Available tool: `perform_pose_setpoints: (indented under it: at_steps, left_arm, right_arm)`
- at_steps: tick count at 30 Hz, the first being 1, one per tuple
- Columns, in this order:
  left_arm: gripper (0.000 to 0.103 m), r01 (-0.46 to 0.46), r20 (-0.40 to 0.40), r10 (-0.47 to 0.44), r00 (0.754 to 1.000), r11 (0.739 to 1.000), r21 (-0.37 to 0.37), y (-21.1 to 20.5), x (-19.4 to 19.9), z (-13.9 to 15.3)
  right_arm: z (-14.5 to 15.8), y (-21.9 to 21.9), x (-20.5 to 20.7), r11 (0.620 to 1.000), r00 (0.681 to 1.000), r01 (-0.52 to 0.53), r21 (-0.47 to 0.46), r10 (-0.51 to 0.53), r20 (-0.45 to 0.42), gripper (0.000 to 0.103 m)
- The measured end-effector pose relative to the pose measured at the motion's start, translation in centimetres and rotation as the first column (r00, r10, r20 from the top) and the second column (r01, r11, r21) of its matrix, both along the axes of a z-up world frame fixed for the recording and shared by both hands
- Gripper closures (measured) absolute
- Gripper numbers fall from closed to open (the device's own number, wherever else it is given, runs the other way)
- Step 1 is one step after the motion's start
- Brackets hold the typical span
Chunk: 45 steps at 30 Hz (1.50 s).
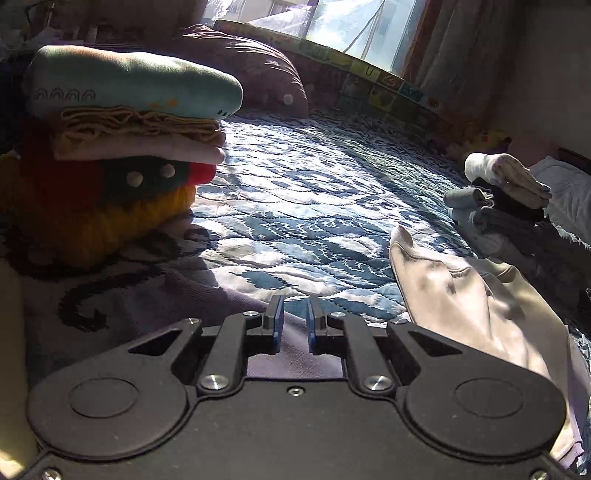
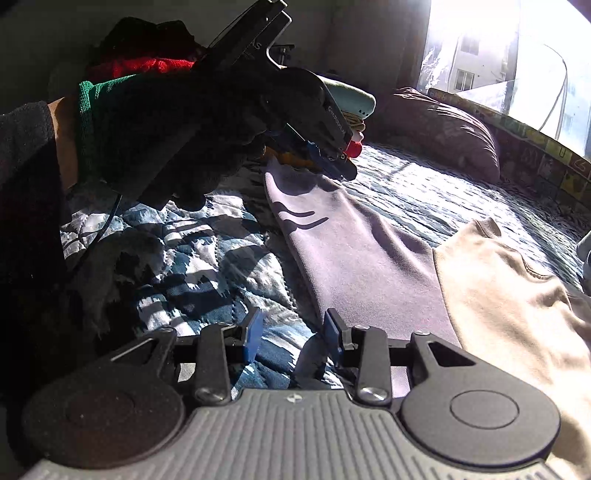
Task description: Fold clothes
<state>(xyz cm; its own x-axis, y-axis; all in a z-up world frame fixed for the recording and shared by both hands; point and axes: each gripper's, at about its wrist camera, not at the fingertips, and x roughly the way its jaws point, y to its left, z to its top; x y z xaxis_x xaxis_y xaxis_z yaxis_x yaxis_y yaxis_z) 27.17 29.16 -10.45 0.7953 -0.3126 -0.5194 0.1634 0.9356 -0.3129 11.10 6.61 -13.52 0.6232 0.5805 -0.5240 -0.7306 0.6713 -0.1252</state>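
- Left wrist view: the left gripper (image 1: 295, 321) sits low over a lavender sweatshirt (image 1: 155, 295) spread on the bed; its blue-padded fingers (image 1: 277, 317) are parted by a narrow gap with nothing between them.
- Right wrist view: the right gripper (image 2: 293, 334) hovers over the quilted blue-and-white bedspread (image 2: 192, 266) at the near edge of the same lavender sweatshirt (image 2: 354, 251); its jaws stand wide apart and hold nothing.
- The left gripper (image 2: 338, 162) also appears in the right wrist view, held by a hand in a black glove with a green cuff (image 2: 166, 133), tips pointing down at the far end of the lavender sweatshirt.
- A beige garment (image 1: 465, 295) (image 2: 517, 291) lies rumpled over the right side of the lavender sweatshirt, covering part of it.
- A stack of folded clothes (image 1: 136, 122) stands at the left of the bed, a mint-green piece on top, tan and pale pink layers below, a red, dark green and yellow knit at the base.
- A small pile of folded socks (image 1: 506, 192) rests at the right edge of the bedspread (image 1: 314, 206).
- A brown pillow (image 1: 251, 66) (image 2: 443, 129) lies at the far side near the sunlit window (image 1: 332, 26).
- Strong sunlight and hard shadows cross the bed.
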Motion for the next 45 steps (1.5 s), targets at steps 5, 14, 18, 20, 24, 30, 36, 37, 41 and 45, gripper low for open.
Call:
perform_pose_setpoints:
  at_steps: [5, 14, 18, 20, 24, 30, 36, 37, 41, 45]
  left_arm:
    - [0.087, 0.142, -0.093, -0.126, 0.988, 0.971, 0.193, -7.8, 2.0, -2.9]
    - [0.091, -0.095, -0.018, 0.097, 0.995, 0.991, 0.095, -1.4, 0.7, -0.3]
    - [0.07, -0.198, -0.066, 0.221, 0.973, 0.946, 0.255, -0.2, 0.3, -1.7]
    - [0.086, -0.273, -0.04, 0.293, 0.955, 0.927, 0.256, 1.3, -0.2, -1.8]
    - [0.082, -0.337, -0.065, 0.365, 0.929, 0.905, 0.261, 2.6, -0.2, -1.8]
    - [0.072, -0.336, 0.055, 0.333, 0.941, 0.909, 0.245, -0.3, -1.0, 1.0]
    - [0.072, -0.213, 0.082, 0.198, 0.977, 0.941, 0.262, -6.3, -1.1, 2.6]
    - [0.072, -0.193, 0.091, 0.174, 0.98, 0.943, 0.272, -7.4, -1.1, 2.8]
    - [0.071, -0.087, 0.112, 0.058, 0.992, 0.958, 0.272, -12.6, -1.4, 3.4]
    - [0.071, 0.068, 0.104, -0.095, 0.99, 0.969, 0.239, -19.0, -1.9, 3.6]
  right_arm:
    - [-0.2, 0.2, -0.4, 1.0, 1.0, -0.013, 0.0, 0.013, 0.007, 0.065]
    - [2.2, 0.0, 0.9, 0.997, 0.999, 0.043, 0.064, -0.044, 0.014, 0.056]
    - [1.4, 1.8, 4.2, 0.997, 0.996, 0.066, 0.036, -0.064, -0.067, 0.047]
    - [0.9, 2.6, 3.8, 1.0, 0.996, 0.018, 0.01, -0.017, -0.089, 0.048]
    - [0.9, 2.3, 0.4, 0.999, 0.997, -0.041, 0.005, 0.042, -0.061, 0.05]
    - [1.9, -2.6, -5.2, 0.998, 0.997, -0.049, 0.027, 0.051, -0.058, 0.05]
    - [2.7, -12.2, -6.2, 0.988, 0.984, 0.133, 0.078, -0.122, -0.126, 0.05]
    - [2.7, -13.8, -6.0, 0.98, 0.977, 0.177, 0.094, -0.163, -0.14, 0.05]
    - [2.5, -22.9, -4.4, 0.867, 0.889, 0.438, 0.238, -0.377, -0.261, 0.048]
    - [1.6, -30.6, -2.3, 0.687, 0.766, 0.639, 0.346, -0.525, -0.372, 0.045]
